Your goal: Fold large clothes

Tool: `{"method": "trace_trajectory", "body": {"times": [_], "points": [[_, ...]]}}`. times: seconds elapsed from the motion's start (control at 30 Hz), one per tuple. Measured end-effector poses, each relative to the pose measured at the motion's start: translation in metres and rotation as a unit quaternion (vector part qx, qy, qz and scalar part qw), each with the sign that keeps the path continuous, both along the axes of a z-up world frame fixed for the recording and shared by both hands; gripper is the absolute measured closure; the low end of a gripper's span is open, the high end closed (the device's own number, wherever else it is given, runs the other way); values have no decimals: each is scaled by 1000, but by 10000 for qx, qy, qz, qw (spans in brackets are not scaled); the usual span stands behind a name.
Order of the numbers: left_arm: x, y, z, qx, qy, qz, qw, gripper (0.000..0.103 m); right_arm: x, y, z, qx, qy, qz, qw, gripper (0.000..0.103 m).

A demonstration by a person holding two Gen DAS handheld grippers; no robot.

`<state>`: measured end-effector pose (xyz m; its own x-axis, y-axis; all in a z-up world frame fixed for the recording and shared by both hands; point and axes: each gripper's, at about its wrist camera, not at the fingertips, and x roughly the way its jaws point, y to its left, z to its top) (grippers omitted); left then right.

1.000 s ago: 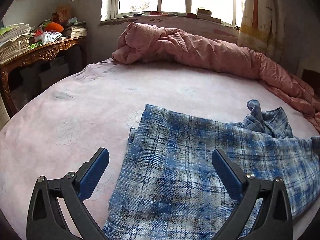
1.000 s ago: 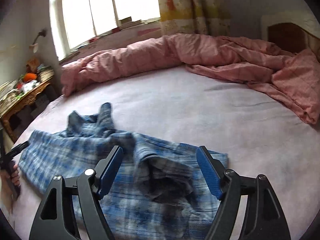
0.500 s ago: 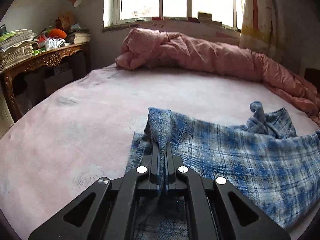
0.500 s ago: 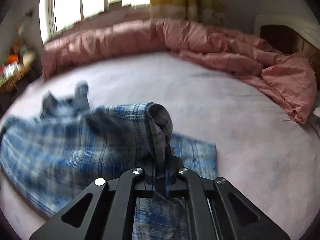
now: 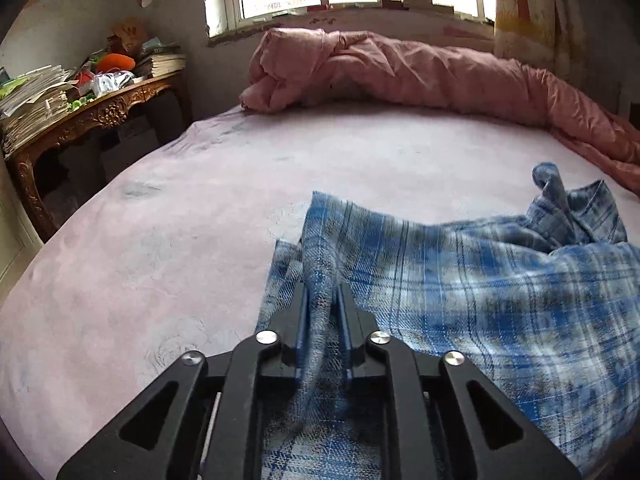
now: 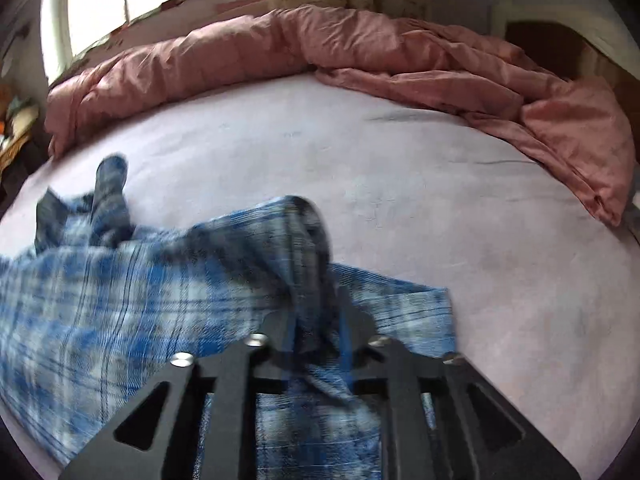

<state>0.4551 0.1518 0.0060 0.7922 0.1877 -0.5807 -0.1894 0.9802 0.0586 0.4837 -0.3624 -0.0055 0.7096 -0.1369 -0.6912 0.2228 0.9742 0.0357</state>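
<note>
Two grippers bunch the plaid shirt near my edge of the bed: my left gripper and right gripper, jaws just eased apart, each keep a fold between them; I should lift both evenly.

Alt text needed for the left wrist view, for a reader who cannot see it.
The left tongs, seen from behind, have a bunched fold of a blue plaid shirt between their blue-padded fingers, with the jaws just having opened a little. The shirt lies on a pale pink bed, with a rumpled pink duvet under the window beyond.
</note>
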Motion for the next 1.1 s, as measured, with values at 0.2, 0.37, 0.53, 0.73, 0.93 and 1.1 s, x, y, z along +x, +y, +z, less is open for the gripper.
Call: {"method": "trace_trajectory", "body": {"times": [0.2,0.37,0.53,0.73,0.93,1.1], "points": [[-39,14,40,1,-1139,392,9927,58,-34,-37,32,789,-806,-490,9924,56],[-49,8,55,-521,-1438,-325,9877,51,-53,-44,61,1206,-1174,-234,9855,54],[-48,-43,50,300,-1240,-688,9894,39,-34,2,48,1355,-285,1193,9832,37],[-14,-81,5,395,405,-1100,9923,29,-2,34,0,389,506,844,9944,37],[-1,-76,-23,253,909,-902,9914,24,1,31,-22,67,408,670,9969,31],[-2,-81,-23,476,885,-859,9912,21,5,41,-25,-351,402,644,9965,27]]}}
